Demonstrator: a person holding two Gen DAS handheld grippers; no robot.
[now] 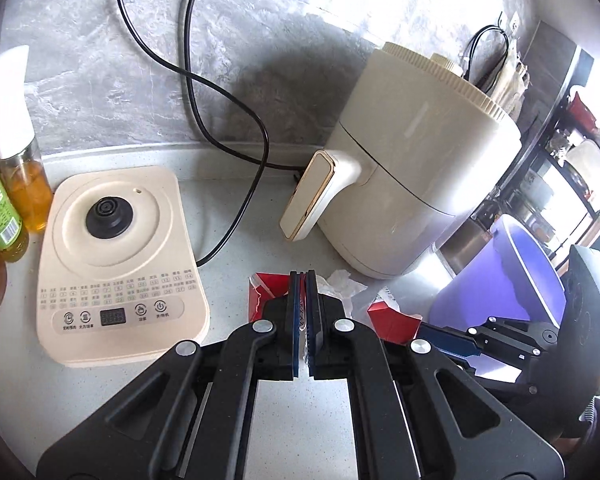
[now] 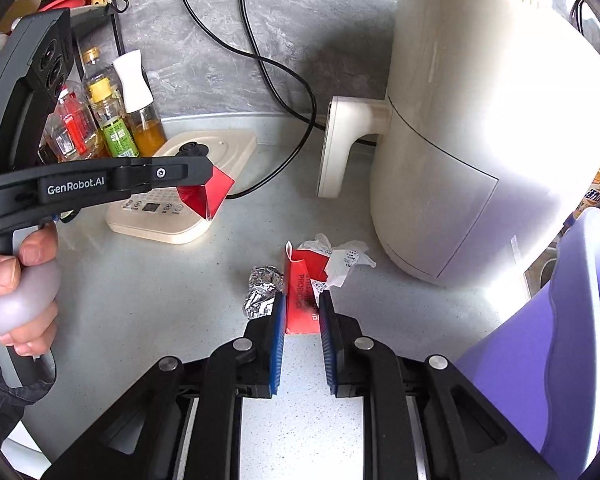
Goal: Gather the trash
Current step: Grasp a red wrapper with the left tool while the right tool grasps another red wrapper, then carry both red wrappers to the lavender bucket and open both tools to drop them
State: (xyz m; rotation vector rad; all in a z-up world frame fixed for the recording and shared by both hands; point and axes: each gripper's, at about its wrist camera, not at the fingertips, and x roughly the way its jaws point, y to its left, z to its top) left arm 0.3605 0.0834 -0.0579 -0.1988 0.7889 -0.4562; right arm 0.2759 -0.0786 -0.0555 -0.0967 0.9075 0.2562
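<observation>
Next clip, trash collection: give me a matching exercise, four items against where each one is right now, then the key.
Items:
1. red wrapper
2. red carton
3. foil ball
4. purple bin

Places:
A. lying loose on the counter, left of the carton
B. pinched in the left gripper, off the counter
C. at the right edge, beside the air fryer
D. between the right gripper's pads

Pairs: 1-B, 2-D, 3-A, 4-C
</observation>
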